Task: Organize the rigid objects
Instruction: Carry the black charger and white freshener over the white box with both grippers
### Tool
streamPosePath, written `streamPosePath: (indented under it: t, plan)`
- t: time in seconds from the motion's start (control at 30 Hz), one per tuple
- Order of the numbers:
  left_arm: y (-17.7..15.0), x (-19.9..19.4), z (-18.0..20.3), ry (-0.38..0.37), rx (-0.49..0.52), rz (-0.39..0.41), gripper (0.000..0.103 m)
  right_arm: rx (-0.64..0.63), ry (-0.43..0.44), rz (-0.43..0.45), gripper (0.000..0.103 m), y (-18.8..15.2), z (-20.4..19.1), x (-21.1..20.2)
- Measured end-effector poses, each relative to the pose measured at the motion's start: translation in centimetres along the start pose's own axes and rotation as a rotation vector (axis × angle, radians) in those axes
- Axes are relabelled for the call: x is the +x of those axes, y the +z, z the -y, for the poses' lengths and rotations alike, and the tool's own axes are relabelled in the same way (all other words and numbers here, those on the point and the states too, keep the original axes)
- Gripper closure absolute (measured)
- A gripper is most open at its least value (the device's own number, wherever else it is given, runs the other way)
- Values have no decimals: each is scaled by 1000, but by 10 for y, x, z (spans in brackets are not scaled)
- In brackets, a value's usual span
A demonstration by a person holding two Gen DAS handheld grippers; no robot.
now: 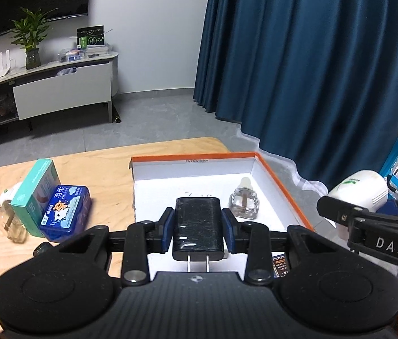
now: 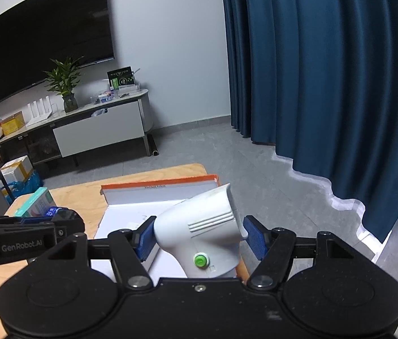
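Note:
My left gripper [image 1: 198, 217] is shut on a black plug-in charger [image 1: 197, 226], whose two metal prongs point back at the camera. It hangs over the white floor of an orange-rimmed shallow box [image 1: 193, 156] on the wooden table [image 1: 100, 169]. A small clear glass bottle [image 1: 243, 202] stands upright inside the box, to the right of the charger. My right gripper [image 2: 199, 228] is shut on a white plastic device with a green button [image 2: 199, 226], above the box's near right corner. The same white device [image 1: 360, 189] shows at the right in the left wrist view.
Left of the box stand a teal carton [image 1: 33, 195], a blue tin [image 1: 66, 212] and another clear bottle [image 1: 9, 223]. Beyond the table are grey floor, a blue curtain [image 1: 312, 56] and a TV cabinet [image 1: 57, 84]. A hand shows at each view's lower edge.

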State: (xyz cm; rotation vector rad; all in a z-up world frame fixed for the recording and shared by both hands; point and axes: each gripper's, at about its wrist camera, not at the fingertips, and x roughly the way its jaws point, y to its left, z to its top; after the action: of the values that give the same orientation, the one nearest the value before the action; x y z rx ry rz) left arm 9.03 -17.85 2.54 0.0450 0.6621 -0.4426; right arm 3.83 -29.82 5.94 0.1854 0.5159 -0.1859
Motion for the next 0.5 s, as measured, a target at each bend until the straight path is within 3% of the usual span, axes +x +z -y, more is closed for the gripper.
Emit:
streamPosePath:
  t: [0.5]
  plan:
    - [-3, -11, 0, 10, -9, 5, 67, -16, 19, -10, 24, -1, -9, -4]
